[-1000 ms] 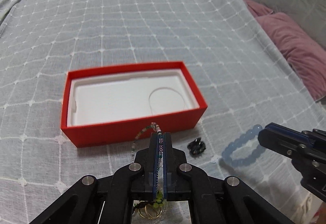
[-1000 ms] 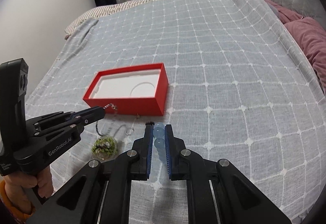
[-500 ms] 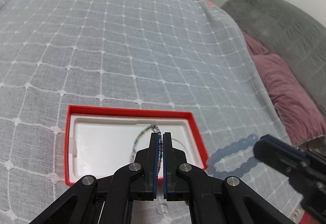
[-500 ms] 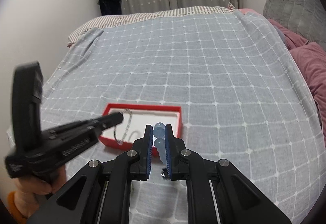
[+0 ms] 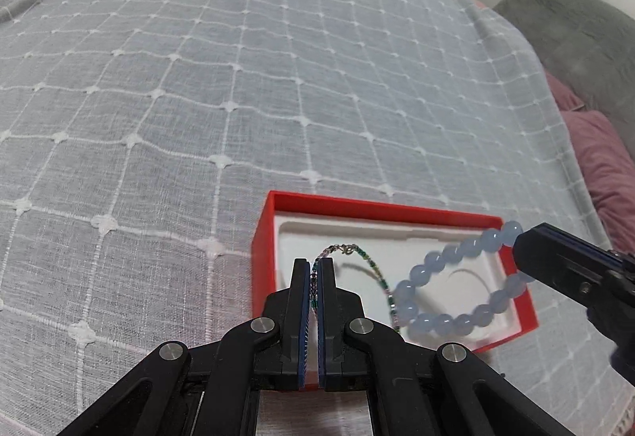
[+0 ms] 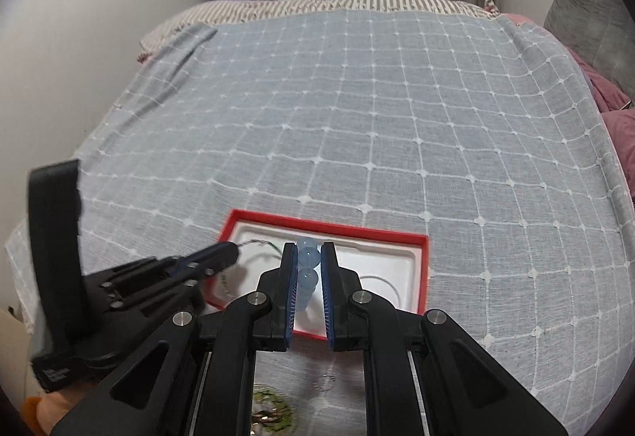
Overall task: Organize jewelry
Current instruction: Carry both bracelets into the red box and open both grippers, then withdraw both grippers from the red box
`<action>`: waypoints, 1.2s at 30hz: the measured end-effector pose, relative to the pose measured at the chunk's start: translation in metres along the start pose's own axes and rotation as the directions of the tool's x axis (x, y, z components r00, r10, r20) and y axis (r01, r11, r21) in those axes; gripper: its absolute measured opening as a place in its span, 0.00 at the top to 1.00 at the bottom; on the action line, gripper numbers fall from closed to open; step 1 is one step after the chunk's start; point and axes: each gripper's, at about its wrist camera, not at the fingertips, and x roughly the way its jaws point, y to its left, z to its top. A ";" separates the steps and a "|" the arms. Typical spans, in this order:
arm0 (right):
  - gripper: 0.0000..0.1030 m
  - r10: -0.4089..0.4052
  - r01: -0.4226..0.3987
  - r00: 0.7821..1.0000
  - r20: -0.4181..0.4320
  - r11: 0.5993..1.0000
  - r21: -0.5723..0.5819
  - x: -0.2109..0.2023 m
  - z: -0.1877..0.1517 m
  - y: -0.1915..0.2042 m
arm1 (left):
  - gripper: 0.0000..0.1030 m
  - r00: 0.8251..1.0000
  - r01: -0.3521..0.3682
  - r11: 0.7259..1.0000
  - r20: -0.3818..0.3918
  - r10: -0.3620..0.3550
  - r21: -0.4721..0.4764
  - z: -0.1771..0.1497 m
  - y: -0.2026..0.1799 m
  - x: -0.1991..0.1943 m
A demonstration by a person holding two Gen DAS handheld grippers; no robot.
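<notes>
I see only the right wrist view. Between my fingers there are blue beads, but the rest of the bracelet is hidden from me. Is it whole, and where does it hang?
Observer: Yes. In the left wrist view the blue bead bracelet is a full loop, hanging from the right gripper above the white tray of the red box.
Operator: What does the left gripper hold? I see only a thin thread.
Observer: The left gripper is closed on a thin multicoloured chain bracelet, whose loop arcs over the tray.
Operator: Do the two bracelets touch?
Observer: They overlap in the left wrist view near the beads' left side, but I cannot tell whether they really touch.
</notes>
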 end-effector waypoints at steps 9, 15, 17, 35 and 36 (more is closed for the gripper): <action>0.88 -0.070 0.071 0.997 -0.036 0.997 0.036 0.025 -0.006 -0.041 | 1.00 1.000 -0.015 0.999 0.001 0.015 0.046 0.001 -0.010 0.006; 0.75 -0.041 0.044 0.998 -0.039 0.994 0.096 0.017 -0.011 -0.056 | 0.71 0.998 -0.055 0.995 -0.014 0.057 0.083 -0.003 -0.023 -0.002; 0.64 -0.032 0.034 0.999 -0.026 0.993 0.109 0.007 -0.016 -0.059 | 0.60 0.998 -0.061 0.994 -0.008 0.062 0.090 -0.005 -0.027 -0.009; 0.40 -0.044 0.049 0.998 -0.040 0.988 0.146 -0.054 -0.080 -0.055 | 0.14 0.967 -0.219 0.964 -0.096 0.235 0.151 -0.063 -0.021 -0.062; 0.40 -0.047 0.053 0.998 -0.044 0.987 0.149 -0.055 -0.083 -0.053 | 0.13 0.965 -0.222 0.964 -0.107 0.238 0.144 -0.066 -0.019 -0.064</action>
